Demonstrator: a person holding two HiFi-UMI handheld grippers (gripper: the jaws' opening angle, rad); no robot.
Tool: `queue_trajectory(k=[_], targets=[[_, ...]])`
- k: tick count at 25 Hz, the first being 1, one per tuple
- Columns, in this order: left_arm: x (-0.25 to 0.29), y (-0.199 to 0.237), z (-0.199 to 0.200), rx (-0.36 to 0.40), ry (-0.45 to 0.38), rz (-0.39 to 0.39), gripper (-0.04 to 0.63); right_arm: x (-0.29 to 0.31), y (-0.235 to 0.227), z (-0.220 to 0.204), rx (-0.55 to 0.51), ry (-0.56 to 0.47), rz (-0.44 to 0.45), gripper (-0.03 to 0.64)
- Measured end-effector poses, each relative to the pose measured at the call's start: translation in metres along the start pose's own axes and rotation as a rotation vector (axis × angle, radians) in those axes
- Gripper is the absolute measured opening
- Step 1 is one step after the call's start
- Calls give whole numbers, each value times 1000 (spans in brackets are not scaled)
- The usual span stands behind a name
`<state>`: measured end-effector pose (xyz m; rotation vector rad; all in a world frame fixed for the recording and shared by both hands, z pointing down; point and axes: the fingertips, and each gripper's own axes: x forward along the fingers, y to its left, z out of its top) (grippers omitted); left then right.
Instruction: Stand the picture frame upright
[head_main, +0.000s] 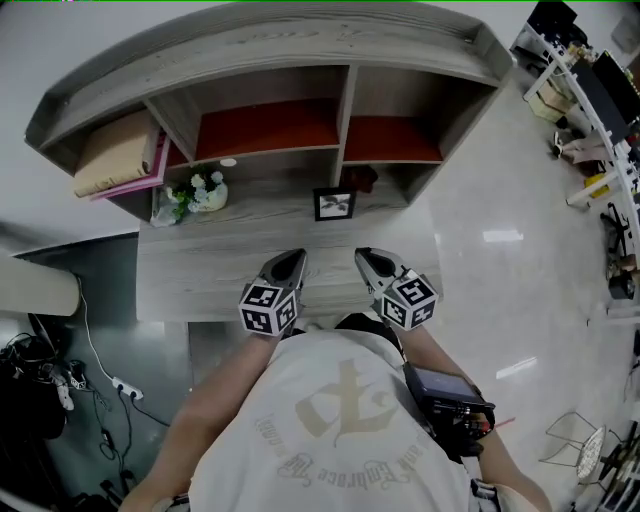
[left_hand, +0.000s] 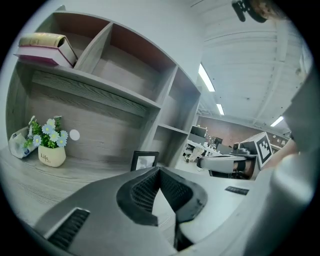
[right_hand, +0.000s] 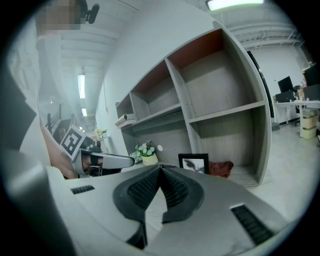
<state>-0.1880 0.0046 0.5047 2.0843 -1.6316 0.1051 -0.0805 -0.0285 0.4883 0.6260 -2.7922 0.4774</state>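
Note:
A small black picture frame (head_main: 334, 204) stands upright on the grey wooden desk (head_main: 200, 270), in front of the shelf unit's middle divider; it also shows in the left gripper view (left_hand: 144, 161) and the right gripper view (right_hand: 193, 163). My left gripper (head_main: 292, 262) and right gripper (head_main: 366, 259) hover side by side over the desk's near edge, well short of the frame. Both are shut with nothing between their jaws. The left gripper (left_hand: 160, 171) and right gripper (right_hand: 160, 169) each point toward the shelves.
A small pot of flowers (head_main: 205, 192) sits at the desk's left, a book and a pink folder (head_main: 118, 155) in the upper left shelf. A dark red object (right_hand: 220, 168) lies in the low right compartment. Cables (head_main: 60, 385) lie on the floor at left.

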Motion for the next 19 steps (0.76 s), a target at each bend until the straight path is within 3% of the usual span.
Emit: queue_trajectory(k=[8, 19], targets=[[-16, 2, -2, -48, -27, -7, 14, -7, 11, -9, 32, -3, -9, 3], [-24, -13, -19, -44, 7, -24, 14, -16, 15, -6, 43, -14, -4, 3]])
